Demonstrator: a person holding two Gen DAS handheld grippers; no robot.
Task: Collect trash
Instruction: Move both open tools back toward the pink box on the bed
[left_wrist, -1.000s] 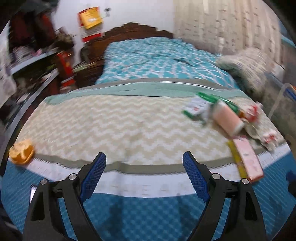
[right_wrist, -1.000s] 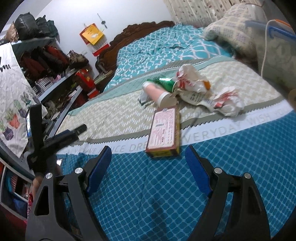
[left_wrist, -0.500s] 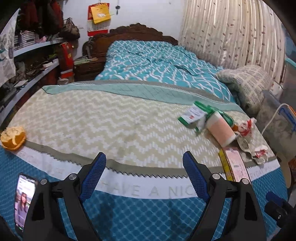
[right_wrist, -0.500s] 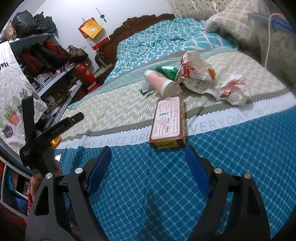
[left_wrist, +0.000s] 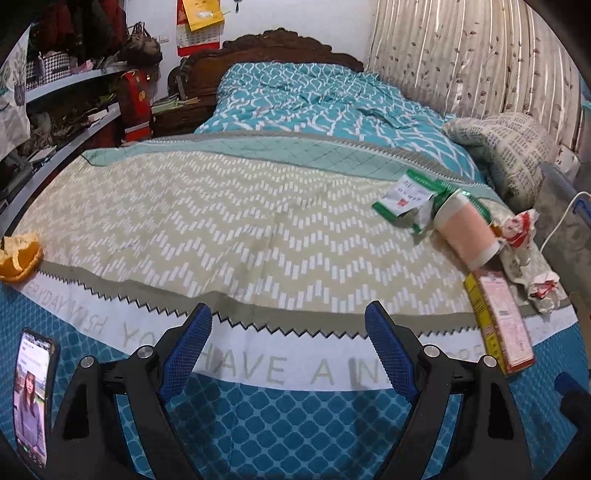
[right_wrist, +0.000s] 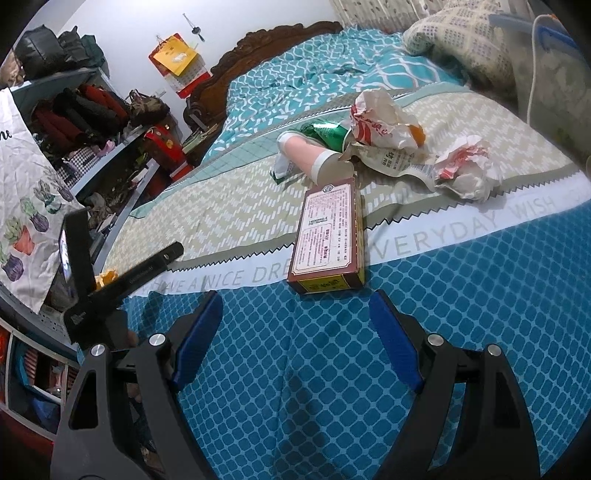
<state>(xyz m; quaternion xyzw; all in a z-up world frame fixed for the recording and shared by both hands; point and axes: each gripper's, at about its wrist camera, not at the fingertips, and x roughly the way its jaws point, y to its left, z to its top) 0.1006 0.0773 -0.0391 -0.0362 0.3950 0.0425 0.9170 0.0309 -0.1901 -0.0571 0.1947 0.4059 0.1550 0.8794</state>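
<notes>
Left gripper (left_wrist: 288, 345): jaws wide, nothing between them, over the bedspread (left_wrist: 229, 221).
Right gripper (right_wrist: 295, 332): jaws wide, empty.
Flat box (right_wrist: 327, 236): just ahead of the right gripper.
Pink cup (right_wrist: 308, 158): on its side, beyond the box.
Crumpled wrappers (right_wrist: 384, 129): beyond the box, to the right.
Orange peel (left_wrist: 18, 256): probably peel, far left of the left gripper.

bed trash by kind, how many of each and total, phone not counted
flat box: 1
pink cup: 1
green packets, one white-labelled and one shiny: 2
crumpled paper wrappers, one larger and one smaller: 2
orange peel: 1
total: 7
</notes>
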